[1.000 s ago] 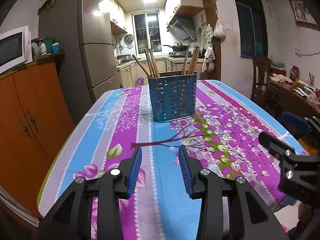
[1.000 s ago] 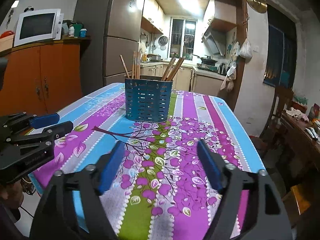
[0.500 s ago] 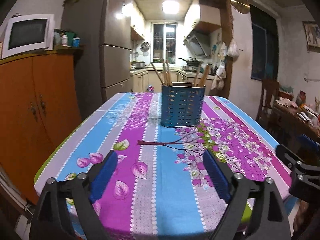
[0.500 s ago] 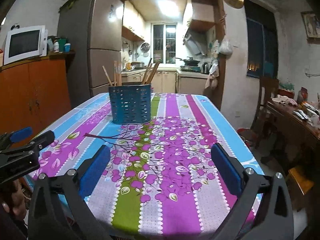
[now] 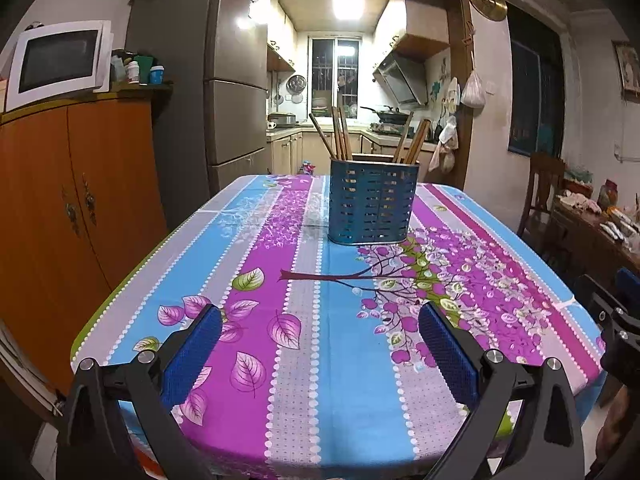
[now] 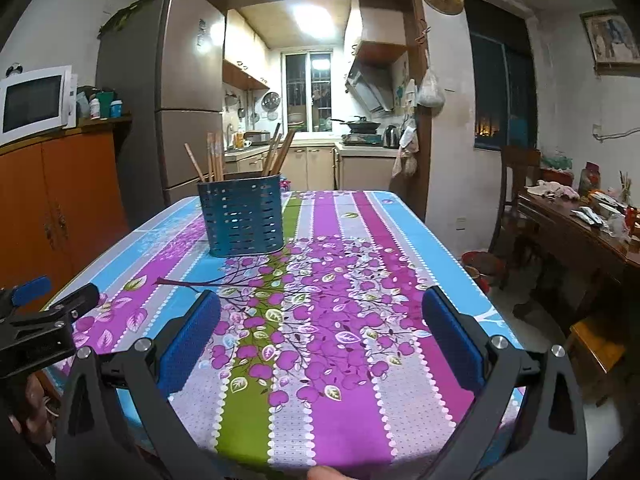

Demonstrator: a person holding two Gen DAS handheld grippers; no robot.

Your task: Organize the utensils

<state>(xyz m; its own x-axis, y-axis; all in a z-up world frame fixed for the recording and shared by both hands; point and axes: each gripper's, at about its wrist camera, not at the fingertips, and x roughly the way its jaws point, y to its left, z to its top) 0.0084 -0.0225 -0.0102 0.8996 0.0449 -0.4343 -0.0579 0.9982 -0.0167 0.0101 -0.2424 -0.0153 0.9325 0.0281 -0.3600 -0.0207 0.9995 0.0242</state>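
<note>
While your left gripper (image 5: pixel 320 346) finishes opening, its jaws are spread wide and hold nothing. Your right gripper (image 6: pixel 320 338) has its jaws equally wide and empty. Ahead of both jaws, the blue utensil holder (image 5: pixel 373 202) with chopsticks (image 5: pixel 340 134) stands upright on the surface (image 5: pixel 340 360).

My left wrist camera sits low at the near edge of the floral purple-and-blue tablecloth (image 5: pixel 320 360), facing along the table toward the kitchen doorway. My right wrist camera looks the same way from further right. Both share the perforated blue metal utensil caddy (image 5: pixel 372 204) (image 6: pixel 245 216) holding wooden chopsticks (image 5: pixel 340 134) (image 6: pixel 212 158), mid-distance. The orange wooden cabinet (image 5: pixel 60 200) (image 6: pixel 48 200) sits left in each.
</note>
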